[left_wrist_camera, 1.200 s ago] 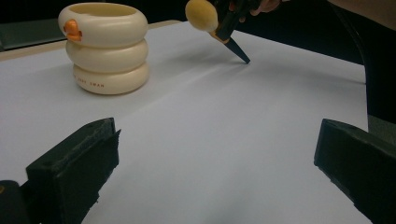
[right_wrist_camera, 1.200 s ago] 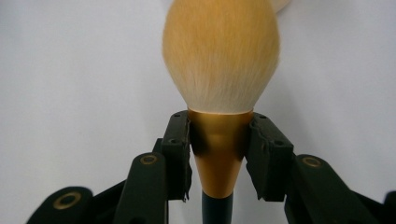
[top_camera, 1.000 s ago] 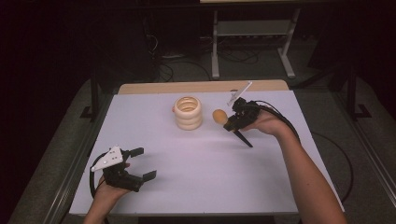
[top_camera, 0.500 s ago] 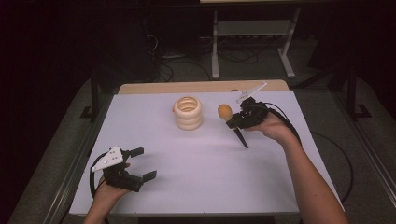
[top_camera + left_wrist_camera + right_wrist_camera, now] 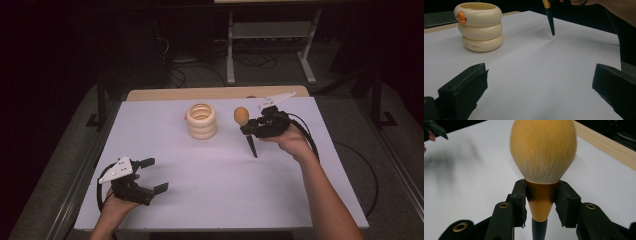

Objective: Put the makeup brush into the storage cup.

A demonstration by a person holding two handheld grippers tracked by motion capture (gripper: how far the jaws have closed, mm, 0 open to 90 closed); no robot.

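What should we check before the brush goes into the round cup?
1. Right claw shut on the brush at its gold collar: ok.
2. Bristles up, handle tip down, in the high view: ok.
3. Cup upright, mouth open: ok.
4. Brush beside the cup, not yet above it: not ok.
5. Left claw open, resting near the table front edge, away from the cup: ok.
6. Anything inside the cup: cannot tell.
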